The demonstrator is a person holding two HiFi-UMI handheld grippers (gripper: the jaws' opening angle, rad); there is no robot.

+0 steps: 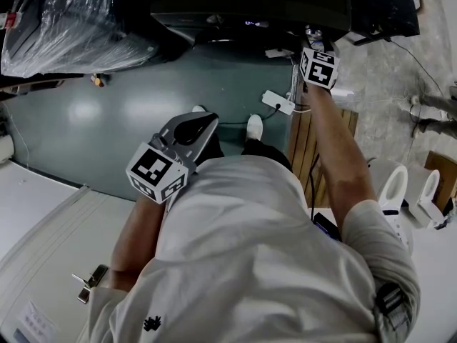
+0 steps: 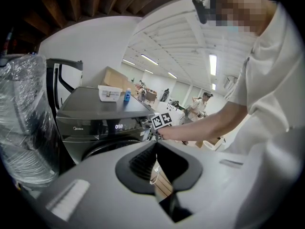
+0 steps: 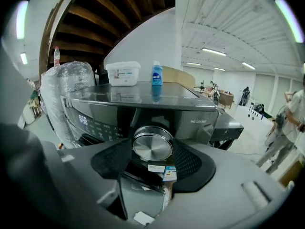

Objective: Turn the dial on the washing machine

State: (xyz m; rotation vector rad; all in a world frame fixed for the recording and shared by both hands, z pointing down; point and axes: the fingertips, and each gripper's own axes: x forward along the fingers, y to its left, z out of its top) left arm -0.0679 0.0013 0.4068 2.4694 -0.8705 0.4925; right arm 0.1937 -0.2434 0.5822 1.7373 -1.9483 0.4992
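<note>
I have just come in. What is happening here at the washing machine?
A person with a gripper in each hand stands in front of a dark washing machine. The right gripper reaches to the control panel, and its jaws are closed on the sides of the round metal dial. The left gripper hangs away from the machine, near the person's body, with its jaws together and nothing between them. The machine's display is lit.

**Right gripper view:** the jaws of my right gripper (image 3: 152,152) hide the sides of the dial (image 3: 152,143), and print on the bottle (image 3: 157,74) is too small to read.

**Head view:** the marker cube (image 1: 318,67) hides those jaws and the dial, and the top edge cuts off the washing machine (image 1: 250,6).
</note>
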